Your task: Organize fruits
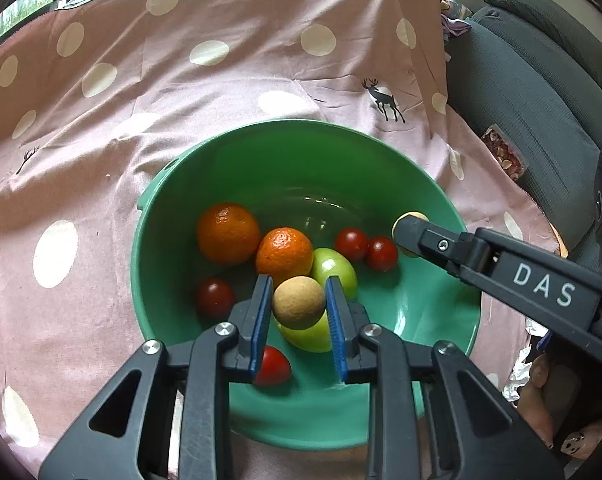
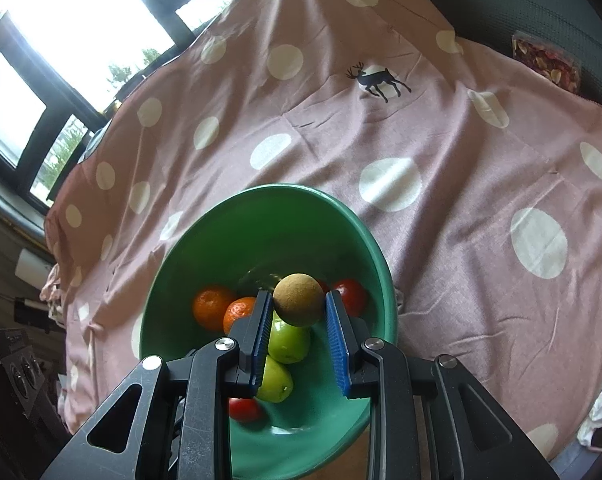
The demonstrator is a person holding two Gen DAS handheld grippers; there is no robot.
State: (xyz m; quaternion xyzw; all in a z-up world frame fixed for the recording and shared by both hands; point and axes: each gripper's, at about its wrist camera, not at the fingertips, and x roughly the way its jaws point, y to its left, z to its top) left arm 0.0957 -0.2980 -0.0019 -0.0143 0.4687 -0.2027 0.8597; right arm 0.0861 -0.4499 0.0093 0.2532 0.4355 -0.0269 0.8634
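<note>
A green bowl (image 1: 285,126) (image 2: 261,190) on the pink dotted cloth holds two oranges (image 1: 228,233) (image 2: 213,306), two green apples (image 1: 337,270) (image 2: 289,340) and several small red fruits (image 1: 352,243) (image 2: 351,296). My left gripper (image 1: 299,286) hangs over the bowl's near side, shut on a tan round fruit (image 1: 299,304) between its blue pads. My right gripper (image 2: 297,294) is shut on a second tan round fruit (image 2: 299,306) above the bowl. In the left wrist view it reaches in over the bowl's right rim, its tan fruit (image 1: 415,216) peeking past the tip.
The pink cloth (image 1: 181,100) with white dots and a deer print (image 1: 383,100) spreads around the bowl. A grey cushioned seat (image 1: 533,92) stands at the right with a snack packet (image 1: 505,156) on it. A person's hand (image 1: 541,400) shows at the lower right. Windows (image 2: 81,20) lie beyond the cloth.
</note>
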